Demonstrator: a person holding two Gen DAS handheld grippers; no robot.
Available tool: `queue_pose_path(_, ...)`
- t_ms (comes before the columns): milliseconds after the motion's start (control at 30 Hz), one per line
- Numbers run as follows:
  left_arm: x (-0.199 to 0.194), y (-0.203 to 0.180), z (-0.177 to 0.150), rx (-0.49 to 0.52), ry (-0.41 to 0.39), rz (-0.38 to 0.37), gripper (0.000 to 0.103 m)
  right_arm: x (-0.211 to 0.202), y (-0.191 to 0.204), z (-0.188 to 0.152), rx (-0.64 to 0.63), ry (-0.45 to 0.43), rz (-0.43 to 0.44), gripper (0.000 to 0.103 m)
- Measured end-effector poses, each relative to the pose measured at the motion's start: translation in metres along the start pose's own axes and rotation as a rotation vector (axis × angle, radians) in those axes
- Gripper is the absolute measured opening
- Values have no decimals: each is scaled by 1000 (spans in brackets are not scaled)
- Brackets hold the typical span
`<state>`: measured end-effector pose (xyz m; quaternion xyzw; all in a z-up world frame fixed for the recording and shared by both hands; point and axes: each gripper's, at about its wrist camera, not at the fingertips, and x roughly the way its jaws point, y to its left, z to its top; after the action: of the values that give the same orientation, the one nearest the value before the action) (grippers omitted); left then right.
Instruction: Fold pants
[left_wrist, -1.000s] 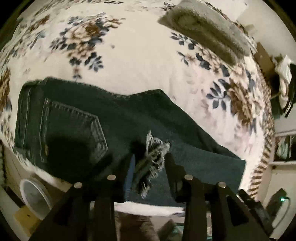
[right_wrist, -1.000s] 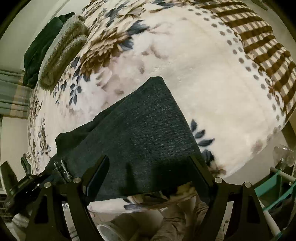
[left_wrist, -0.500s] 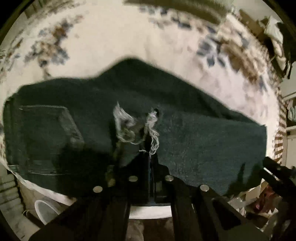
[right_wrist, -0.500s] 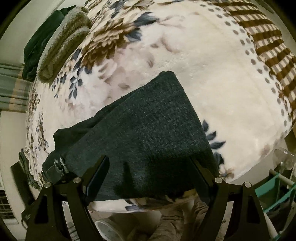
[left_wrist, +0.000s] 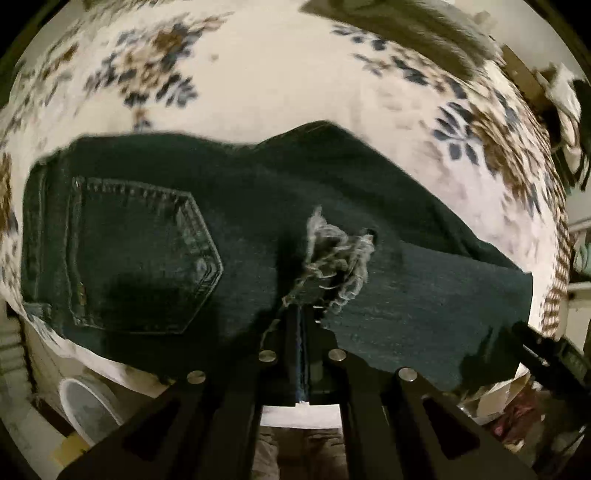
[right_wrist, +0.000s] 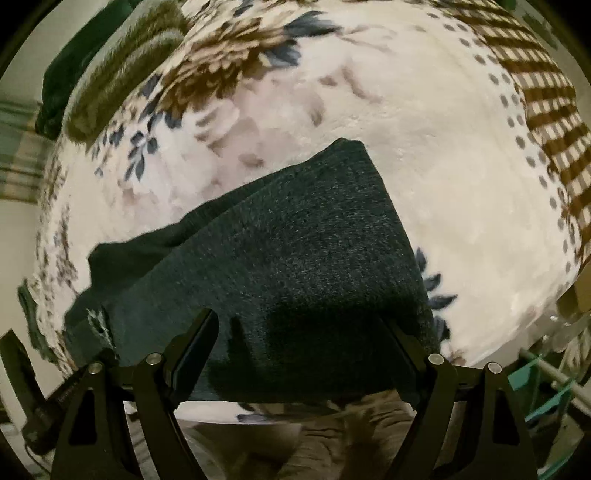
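the pants (left_wrist: 258, 229) are dark denim, matt and coarse-woven, with raised stitching round the back pocket (left_wrist: 144, 254) and a pale, ragged frayed patch (left_wrist: 336, 258) of loose threads. the blanket (left_wrist: 280, 85) beneath them is a soft, fleecy cloth printed with flowers, matt and slightly fuzzy. the rolled throw (right_wrist: 122, 70) looks shaggy and plush. the left gripper (left_wrist: 301, 332) and right gripper (right_wrist: 303, 354) look like black matt plastic, set with small shiny metal rivets (right_wrist: 436, 358).

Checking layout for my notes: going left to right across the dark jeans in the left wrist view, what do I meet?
Stitched back pocket → frayed pale-thread rip → plain dark denim leg end.
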<state>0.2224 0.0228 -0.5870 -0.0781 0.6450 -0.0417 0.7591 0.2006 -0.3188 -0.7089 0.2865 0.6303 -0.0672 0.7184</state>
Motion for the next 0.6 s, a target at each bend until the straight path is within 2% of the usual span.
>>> queue_pose_path(100,-10,3,0,-29,-9,-30,1,2,8,0,-28,7,-40,87)
queue_pose_path(167,-19,7,-2,-46,-21,-41,1,3,12,-1,-30,9,-41,89)
queue_pose_path(200,-26,12,-4,-61,-32,-48,5,3,13,-1,-26,11,-33,90)
queue_pose_path(267,-38,27,-8,-108,-48,-76,31,2,15,-3,-12,19,-12,90)
queue_pose_path(300,-41,34,-8,-135,-51,-91,58,1,16,-4,-7,24,-3,90)
queue_pose_path(333,-44,46,-10,-172,-58,-113,75,0,19,-5,-4,26,5,90)
queue_pose_path(467,-48,99,-31,-427,-143,-186,76,-4,34,-8,-33,22,16,97)
queue_pose_path(533,-46,136,-50,-612,-212,-278,76,-3,44,-8,-67,32,7,97)
queue_pose_path(600,-41,172,-72,-782,-285,-337,76,-1,53,-6,-99,42,2,97)
